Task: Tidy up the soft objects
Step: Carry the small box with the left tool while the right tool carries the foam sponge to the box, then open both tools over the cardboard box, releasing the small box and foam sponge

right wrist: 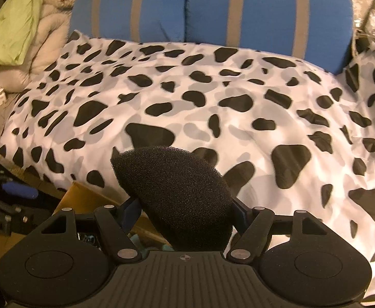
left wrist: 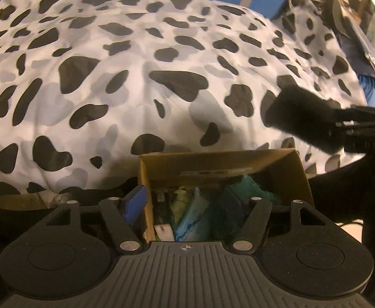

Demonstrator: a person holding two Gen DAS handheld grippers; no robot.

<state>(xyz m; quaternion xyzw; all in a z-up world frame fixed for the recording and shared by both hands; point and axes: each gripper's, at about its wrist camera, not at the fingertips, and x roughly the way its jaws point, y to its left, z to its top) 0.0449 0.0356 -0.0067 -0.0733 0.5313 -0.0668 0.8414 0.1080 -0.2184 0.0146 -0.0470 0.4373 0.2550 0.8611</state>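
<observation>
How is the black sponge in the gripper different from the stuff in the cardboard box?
The black sponge is dark and plain; the box items are green, yellow and blue. The sponge is held in the air by the right gripper, over the spotted blanket; the items lie packed in the box. Both look soft.

Straddling a cardboard box (left wrist: 277, 164) wall low in frame with left gripper (left wrist: 184, 205) spread; carrying black foam (left wrist: 303, 118) in right gripper (left wrist: 341, 125) at right, over cow-print duvet (left wrist: 110, 77).
</observation>
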